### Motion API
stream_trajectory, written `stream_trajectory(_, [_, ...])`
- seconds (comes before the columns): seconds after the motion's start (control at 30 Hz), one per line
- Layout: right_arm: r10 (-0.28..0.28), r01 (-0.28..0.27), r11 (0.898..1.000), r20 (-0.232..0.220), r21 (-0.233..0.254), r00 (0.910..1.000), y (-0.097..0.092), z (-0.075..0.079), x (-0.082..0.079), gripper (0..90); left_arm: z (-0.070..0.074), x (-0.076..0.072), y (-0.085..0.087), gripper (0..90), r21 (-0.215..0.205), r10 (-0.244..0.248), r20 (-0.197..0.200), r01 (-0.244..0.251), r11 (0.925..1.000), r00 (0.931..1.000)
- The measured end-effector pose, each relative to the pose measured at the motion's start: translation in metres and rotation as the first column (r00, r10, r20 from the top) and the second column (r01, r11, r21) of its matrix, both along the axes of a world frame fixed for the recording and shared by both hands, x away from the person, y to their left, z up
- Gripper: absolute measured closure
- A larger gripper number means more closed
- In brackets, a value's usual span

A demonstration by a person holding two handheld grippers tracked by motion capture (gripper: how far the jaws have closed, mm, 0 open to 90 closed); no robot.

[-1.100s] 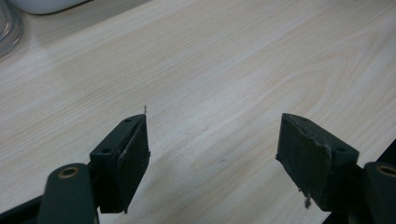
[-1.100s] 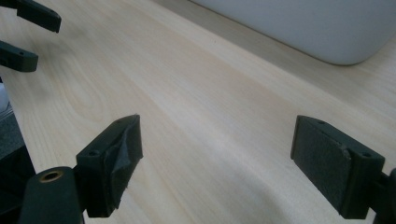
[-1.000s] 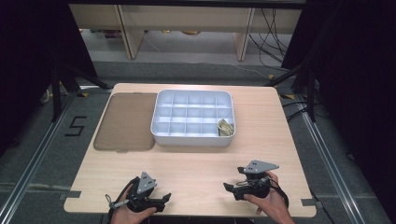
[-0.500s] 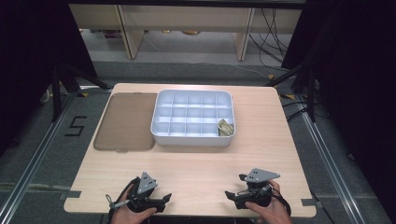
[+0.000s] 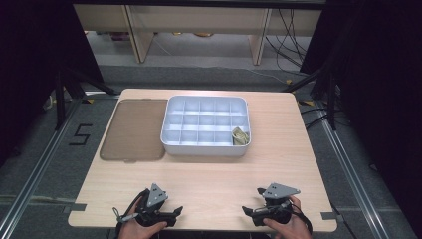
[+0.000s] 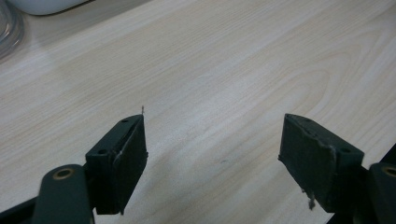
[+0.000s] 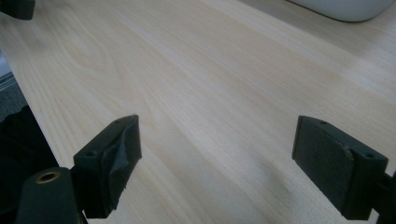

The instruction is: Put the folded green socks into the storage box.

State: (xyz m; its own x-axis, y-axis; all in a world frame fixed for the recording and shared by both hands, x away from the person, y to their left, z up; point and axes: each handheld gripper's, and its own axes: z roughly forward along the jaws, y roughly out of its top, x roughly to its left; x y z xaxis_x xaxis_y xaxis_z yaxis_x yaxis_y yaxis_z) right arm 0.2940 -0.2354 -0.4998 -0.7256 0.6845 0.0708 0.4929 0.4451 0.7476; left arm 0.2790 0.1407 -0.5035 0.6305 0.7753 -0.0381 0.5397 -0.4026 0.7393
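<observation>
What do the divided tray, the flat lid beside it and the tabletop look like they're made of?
Tray: probably moulded plastic, pale grey-white and matte, with rounded corners and thin dividers. Lid: likely tinted see-through plastic, brownish and smooth. Tabletop: light wood or wood-look laminate, showing grain lines and a soft sheen.

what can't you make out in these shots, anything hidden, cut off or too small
- Small object in the tray's near right compartment: too small in the high view to tell what it is.
- Tray in the right gripper view: cut off by the top edge.
- Brown lid beside the tray: its material can't be told from the high view.
- Person's hands: cut off by the high view's bottom edge, partly covered by the right gripper.
</observation>
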Motion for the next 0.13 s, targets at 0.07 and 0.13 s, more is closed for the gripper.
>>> stream_trajectory(0.07, [0.005,-0.005,1.0,0.001,0.004,1.0,0.0001,0.0002,-0.0001,16.2,-0.0008,0.0004,-0.0006,21.1,0.0,0.007,0.004,-0.007,1.0,1.0])
stream_trajectory(0.13, [0.005,-0.005,1.0,-0.005,0.006,1.0,0.0011,0.0,-0.0006,16.2,-0.0013,0.0005,-0.0011,19.5,-0.002,0.01,0.001,-0.01,1.0,1.0])
